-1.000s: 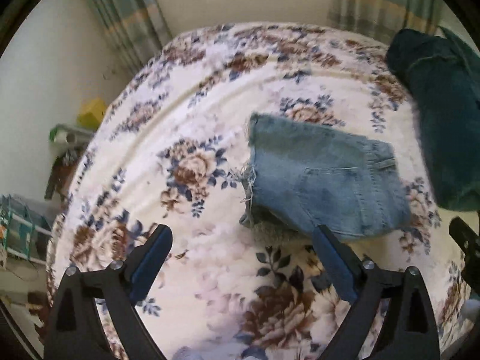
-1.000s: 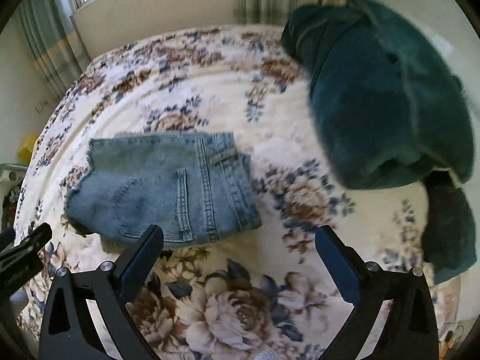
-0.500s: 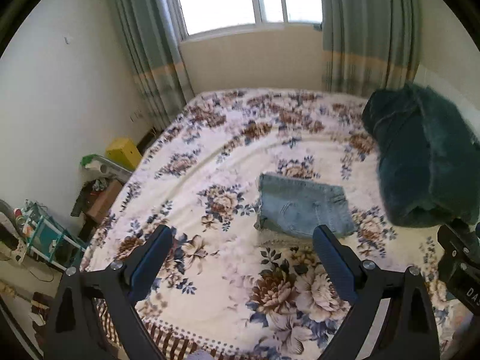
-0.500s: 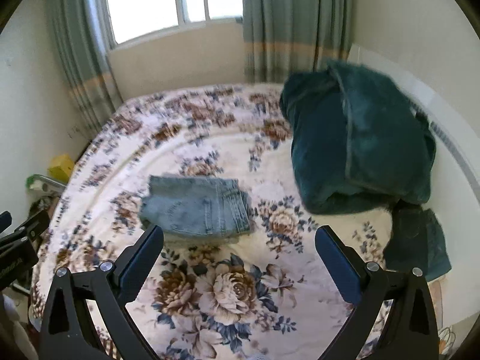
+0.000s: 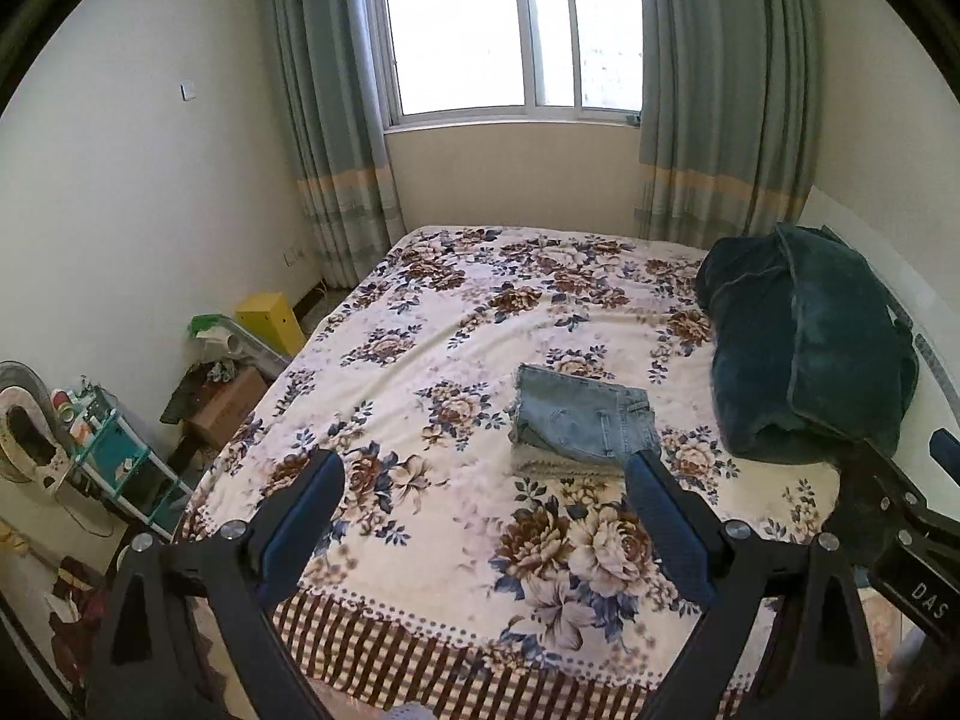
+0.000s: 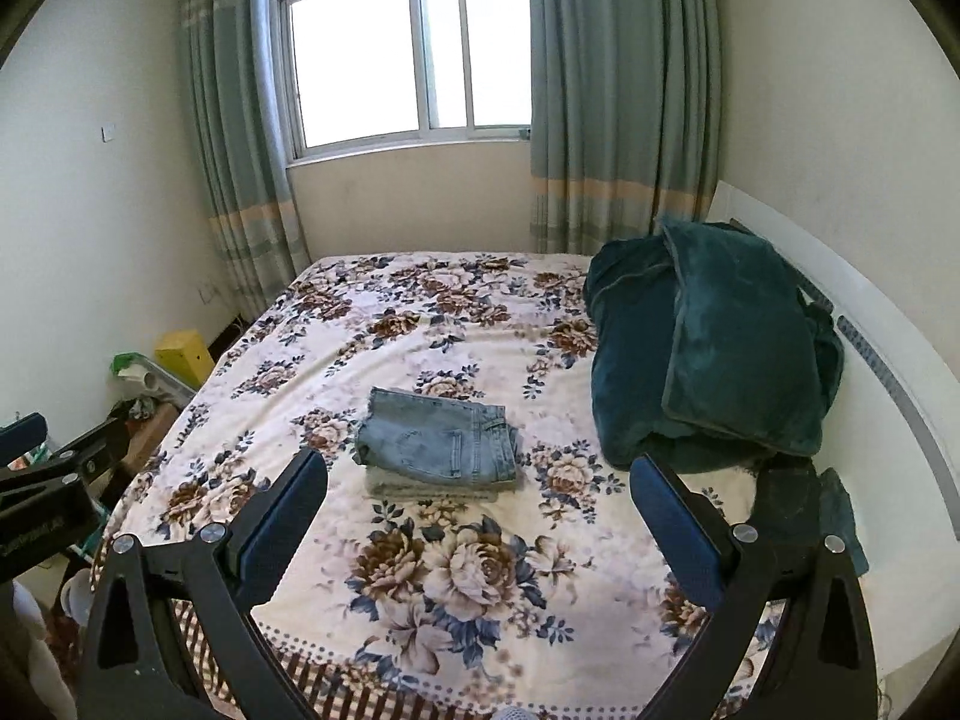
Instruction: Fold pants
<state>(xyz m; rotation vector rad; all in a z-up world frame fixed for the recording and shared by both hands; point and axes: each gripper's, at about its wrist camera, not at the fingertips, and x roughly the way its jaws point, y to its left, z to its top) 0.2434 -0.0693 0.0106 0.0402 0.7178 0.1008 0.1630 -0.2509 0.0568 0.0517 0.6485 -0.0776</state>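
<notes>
Folded denim pants (image 6: 441, 444) on floral bed (image 6: 420, 570), both grippers' fingers (image 5: 663, 519) wide, "DAS" label.

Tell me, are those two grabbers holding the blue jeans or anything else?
No, nothing is held. The left gripper and right gripper are both open and empty, away from the folded jeans lying on the bed.

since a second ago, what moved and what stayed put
Both tools pulled back and up from the bed: left tool and right tool, open and empty throughout. The folded denim shorts stayed on the pale garment beneath; the teal blanket did not move.
</notes>
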